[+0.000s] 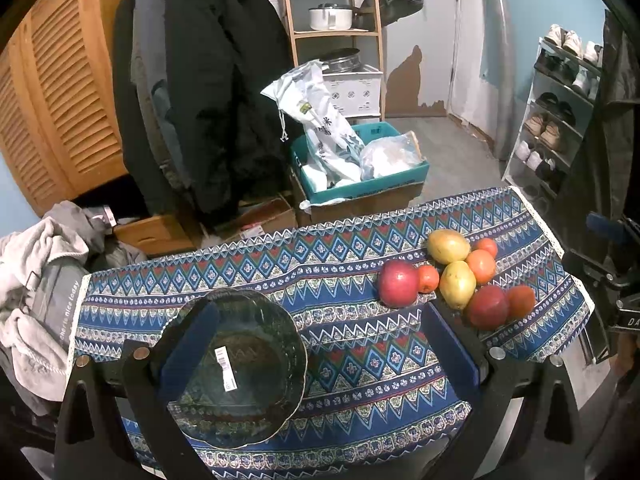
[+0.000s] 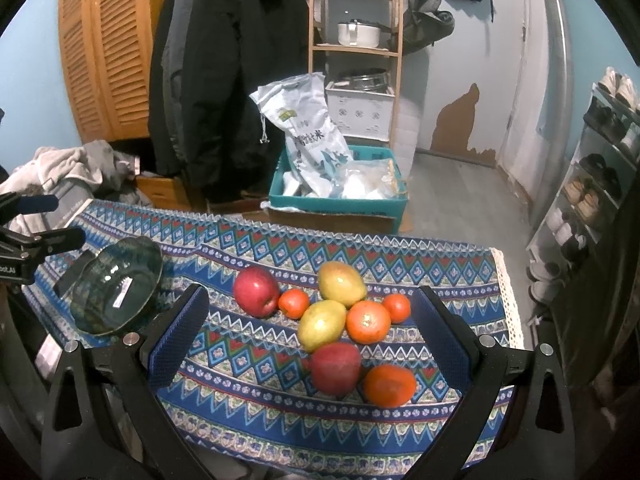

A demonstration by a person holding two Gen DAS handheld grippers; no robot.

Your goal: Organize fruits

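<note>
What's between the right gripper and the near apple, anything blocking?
Nothing visible. The right gripper is open above the fruit pile, and the near red apple lies between its fingers with an orange close beside it on the right. The cloth from there to the glass bowl is bare.

Glass, cloth and shiny fruit skin on show.
The bowl (image 1: 236, 364) is dark, glossy glass with a paper sticker (image 1: 224, 368); the tablecloth (image 2: 256, 376) is matt woven cloth, lace-edged. Apples (image 2: 256, 292) gleam smooth, oranges (image 2: 368, 322) look pebbled. Gripper pads (image 2: 180, 336) show textured blue rubber, wardrobe (image 2: 100, 48) slatted wood.
</note>
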